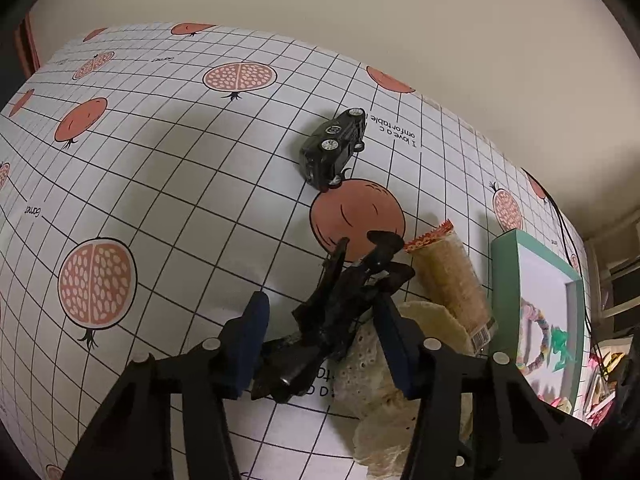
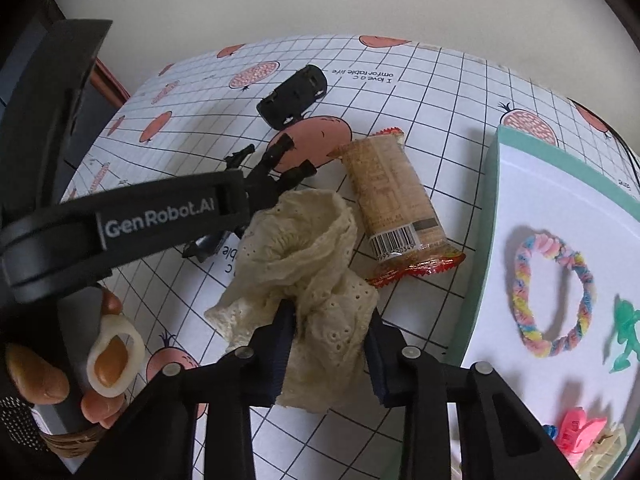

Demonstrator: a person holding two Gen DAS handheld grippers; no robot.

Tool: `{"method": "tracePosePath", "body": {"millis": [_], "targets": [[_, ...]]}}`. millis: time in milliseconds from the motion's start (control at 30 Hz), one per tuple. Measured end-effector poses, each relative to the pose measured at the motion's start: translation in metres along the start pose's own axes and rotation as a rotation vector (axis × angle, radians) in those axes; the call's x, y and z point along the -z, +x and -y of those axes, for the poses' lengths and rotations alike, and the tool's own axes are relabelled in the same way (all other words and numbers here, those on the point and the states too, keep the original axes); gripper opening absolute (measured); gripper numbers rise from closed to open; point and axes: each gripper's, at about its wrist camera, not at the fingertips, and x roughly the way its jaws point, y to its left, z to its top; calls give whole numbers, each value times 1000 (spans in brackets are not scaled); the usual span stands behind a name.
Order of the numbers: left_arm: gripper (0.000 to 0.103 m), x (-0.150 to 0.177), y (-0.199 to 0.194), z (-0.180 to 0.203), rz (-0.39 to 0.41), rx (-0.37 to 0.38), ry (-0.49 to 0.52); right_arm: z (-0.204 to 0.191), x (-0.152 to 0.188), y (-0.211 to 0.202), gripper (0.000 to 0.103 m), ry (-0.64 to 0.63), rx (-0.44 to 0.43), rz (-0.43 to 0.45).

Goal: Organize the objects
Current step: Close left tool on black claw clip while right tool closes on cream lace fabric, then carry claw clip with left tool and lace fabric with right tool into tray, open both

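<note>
My left gripper (image 1: 324,344) is shut on a black plastic toy (image 1: 336,304) with thin prongs, its blue pads pressing both sides. In the right wrist view the same toy (image 2: 280,152) pokes out past the left gripper's finger. Low over the table, my right gripper (image 2: 328,344) is shut on a crumpled cream lace cloth (image 2: 312,264). That cloth (image 1: 372,372) lies just right of the left gripper. A black toy car (image 1: 334,144) lies on its side farther back. A wrapped snack packet (image 2: 396,200) lies beside the cloth.
A green-rimmed tray (image 2: 490,184) at the right holds a braided hair tie (image 2: 552,292), a green figure (image 2: 624,332) and a pink hair claw (image 2: 576,432). A pomegranate-print grid tablecloth (image 1: 180,160) covers the table. A person's hand (image 2: 40,380) holds the left gripper.
</note>
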Motion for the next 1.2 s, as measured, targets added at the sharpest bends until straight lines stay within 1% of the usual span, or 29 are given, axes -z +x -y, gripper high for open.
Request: {"method": "tracePosePath", "body": {"millis": [133,267,333,500,667,733,933,1033,1100,1200], "targets": [[55,0,1,-1,11,-1,-5,-2,1,0,30,-12,16,8],[46,1,-1,-4,10,16,-16,-1,1,0,22,-3,6,9],[42,0,-2,-4,13,15,-17,-2,0,0,20,-2,5,11],[41,-1,-3,-9,4,34,-42,-3,0,-3,15,-13,9,20],[40,0,-5,-12,14,8,-53,0,-1,-7,14,-10,19,26],[40,1,-5,-13,12,10,-60,4,-2,-9,14,-1,22,24],[39,1,-5,-14,18,3,-66,7,-3,-19,14,2,2,43],[33,0,-7,-15,32,14,-73,4,-3,-24,14,-6,-10,57],[27,-1,-10,-16,40,29,-78,1,-4,-29,14,-14,-20,67],[25,-3,-13,-15,49,18,-70,-3,-4,-38,14,-20,-34,87]]}}
